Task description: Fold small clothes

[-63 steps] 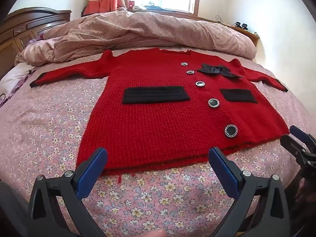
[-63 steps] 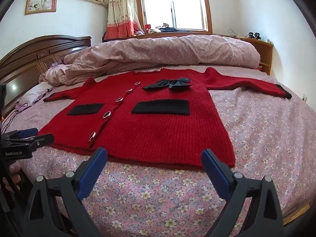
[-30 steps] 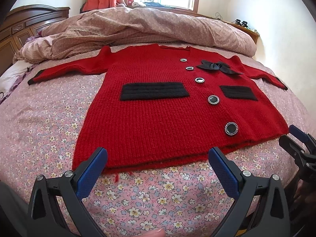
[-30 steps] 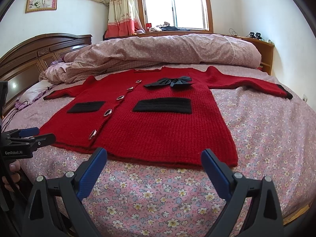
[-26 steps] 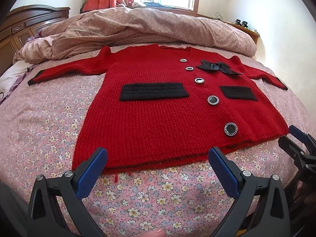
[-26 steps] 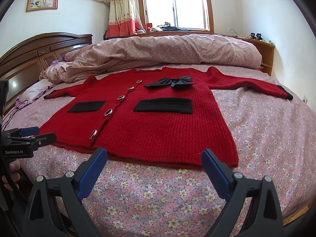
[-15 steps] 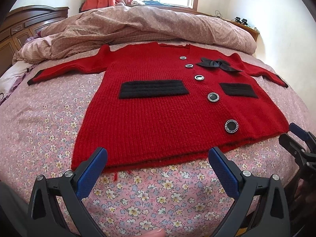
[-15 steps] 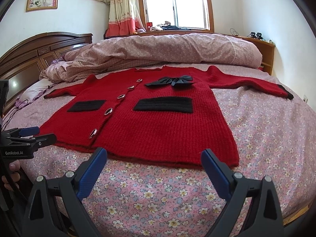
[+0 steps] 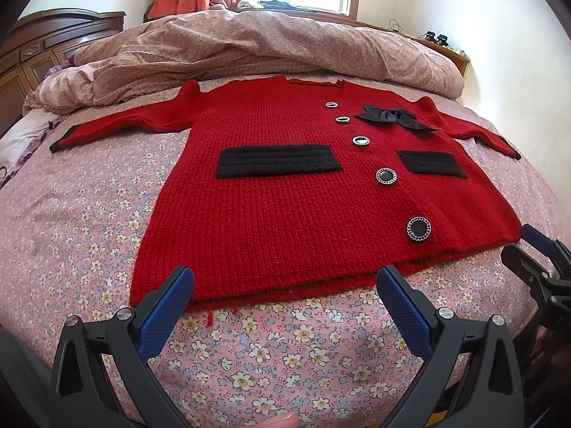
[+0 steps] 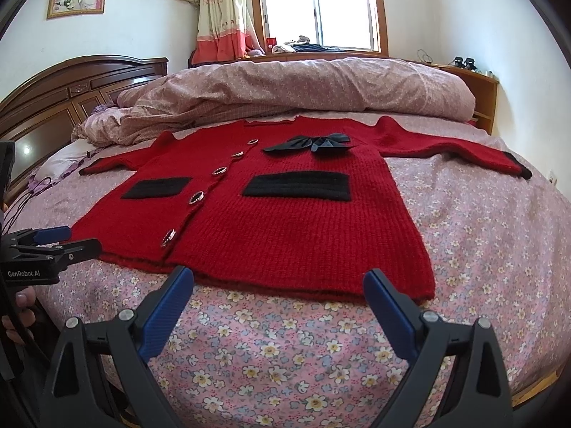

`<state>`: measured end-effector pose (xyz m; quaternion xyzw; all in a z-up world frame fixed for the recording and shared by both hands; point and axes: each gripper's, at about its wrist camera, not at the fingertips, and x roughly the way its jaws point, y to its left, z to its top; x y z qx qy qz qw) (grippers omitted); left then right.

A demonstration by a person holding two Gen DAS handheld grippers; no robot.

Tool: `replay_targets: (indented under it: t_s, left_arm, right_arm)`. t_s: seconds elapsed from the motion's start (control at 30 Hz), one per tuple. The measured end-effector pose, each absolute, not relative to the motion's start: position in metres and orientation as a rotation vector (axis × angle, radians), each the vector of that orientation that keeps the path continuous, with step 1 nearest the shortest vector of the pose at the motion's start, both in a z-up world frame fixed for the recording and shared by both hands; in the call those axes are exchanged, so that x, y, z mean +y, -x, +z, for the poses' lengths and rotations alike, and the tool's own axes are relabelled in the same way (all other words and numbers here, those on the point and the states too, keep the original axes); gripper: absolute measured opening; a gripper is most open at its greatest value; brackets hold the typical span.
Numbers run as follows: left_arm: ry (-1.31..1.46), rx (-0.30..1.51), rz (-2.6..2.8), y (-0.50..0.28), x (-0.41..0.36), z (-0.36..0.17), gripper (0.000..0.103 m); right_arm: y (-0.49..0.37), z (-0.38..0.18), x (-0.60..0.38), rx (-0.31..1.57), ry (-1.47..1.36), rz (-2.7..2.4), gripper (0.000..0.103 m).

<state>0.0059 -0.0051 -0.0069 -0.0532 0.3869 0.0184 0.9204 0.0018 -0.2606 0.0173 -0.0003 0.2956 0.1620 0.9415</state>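
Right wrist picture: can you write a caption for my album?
Red knit cardigan spread flat on a floral bedsheet, the right gripper with jaws open at its hem.

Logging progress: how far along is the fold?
Done: red knit cardigan with black pockets lies flat and buttoned on the floral bedsheet, sleeves out. In hand: nothing; left gripper and right gripper are open at its hem. Left: every fold.

**Bright daylight, heavy fisheye bend**

Daylight pours from the window (image 10: 323, 7) ahead of me — its panes blown out white. The room is bright, shadows soft. Both my views stay sharp in the middle, bowing hard toward black corners.
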Motion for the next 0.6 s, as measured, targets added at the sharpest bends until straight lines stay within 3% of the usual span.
replay_targets:
  t_s: [0.6]
  left_arm:
    - [0.109, 0.798, 0.035, -0.0061, -0.0055, -0.0069, 0.099]
  right_arm:
    - [-0.0012, 0.0171, -0.2609, 0.604, -0.006, 0.33, 0.099]
